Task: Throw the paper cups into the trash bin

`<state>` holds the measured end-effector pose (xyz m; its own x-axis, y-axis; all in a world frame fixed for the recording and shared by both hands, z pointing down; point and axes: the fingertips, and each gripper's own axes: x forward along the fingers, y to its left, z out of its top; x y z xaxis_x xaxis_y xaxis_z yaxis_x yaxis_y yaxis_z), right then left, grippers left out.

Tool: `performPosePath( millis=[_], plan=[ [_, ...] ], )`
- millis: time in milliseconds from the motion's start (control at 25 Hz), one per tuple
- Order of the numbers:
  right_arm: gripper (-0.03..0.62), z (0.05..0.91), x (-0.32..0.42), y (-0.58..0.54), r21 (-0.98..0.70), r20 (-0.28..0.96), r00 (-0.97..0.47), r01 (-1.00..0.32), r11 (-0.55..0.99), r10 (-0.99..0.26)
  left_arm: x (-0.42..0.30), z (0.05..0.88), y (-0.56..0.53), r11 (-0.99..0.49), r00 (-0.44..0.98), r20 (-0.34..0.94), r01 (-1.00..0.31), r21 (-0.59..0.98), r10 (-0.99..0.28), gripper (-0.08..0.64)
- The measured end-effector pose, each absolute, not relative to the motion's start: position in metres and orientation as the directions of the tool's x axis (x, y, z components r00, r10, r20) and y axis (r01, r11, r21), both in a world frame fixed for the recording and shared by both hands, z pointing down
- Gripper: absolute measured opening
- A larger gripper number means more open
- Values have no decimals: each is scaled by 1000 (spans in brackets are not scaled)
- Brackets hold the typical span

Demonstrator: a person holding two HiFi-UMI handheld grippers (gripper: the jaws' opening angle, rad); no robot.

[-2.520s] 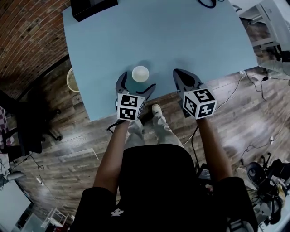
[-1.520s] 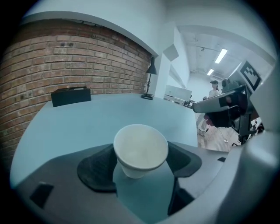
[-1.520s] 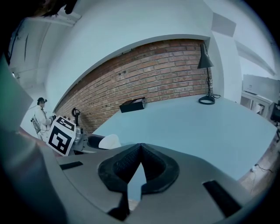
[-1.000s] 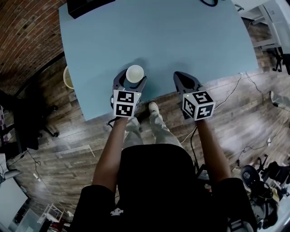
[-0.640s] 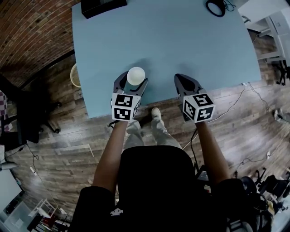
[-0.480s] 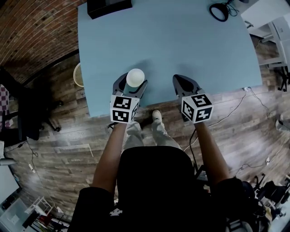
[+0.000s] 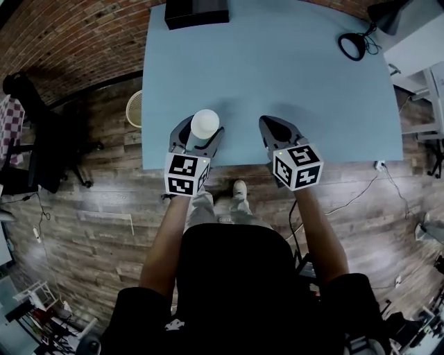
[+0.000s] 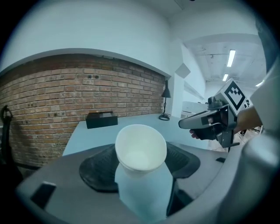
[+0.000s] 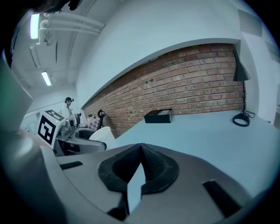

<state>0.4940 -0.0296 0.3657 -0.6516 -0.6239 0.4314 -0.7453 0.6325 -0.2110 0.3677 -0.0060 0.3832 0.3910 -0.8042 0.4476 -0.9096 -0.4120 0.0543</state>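
White paper cup [image 7: 205, 123] is clamped between the pads of the left gripper [image 7: 199, 132], mouth up, over the near-left corner of the pale blue table [image 7: 291, 76]. Left gripper view: cup fills the gap btwn both jaws, rim tilted toward the camera, inside empty. Right gripper [image 7: 268, 123] hovers over the table's near edge, approx. level w/ the left one and well apart from it; its jaws are pressed together at the tips w/ nothing btwn them. Trash bin [image 7: 135, 109], a round pale basket, stands on the wood floor [image 7: 104, 208] just beside the table's left edge, to the left of the cup. Far end of table: black box [image 7: 196, 12] and desk lamp [image 7: 354, 46]. Brick wall [image 7: 69, 35] behind.
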Motion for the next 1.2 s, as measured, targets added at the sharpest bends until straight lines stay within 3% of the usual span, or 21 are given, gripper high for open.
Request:
performPosePath(
  millis=[480,1200],
  plan=[
    [-5,337,425,-26,-178,379,-786,-580,795,-489,314,345,20,-226,219,380,-974,25,-899,330],
    [-5,311,255,32,-158,338,-922,-254,954,-189,189,317,101,76,-62,328,-997,30,-943,330]
  ],
)
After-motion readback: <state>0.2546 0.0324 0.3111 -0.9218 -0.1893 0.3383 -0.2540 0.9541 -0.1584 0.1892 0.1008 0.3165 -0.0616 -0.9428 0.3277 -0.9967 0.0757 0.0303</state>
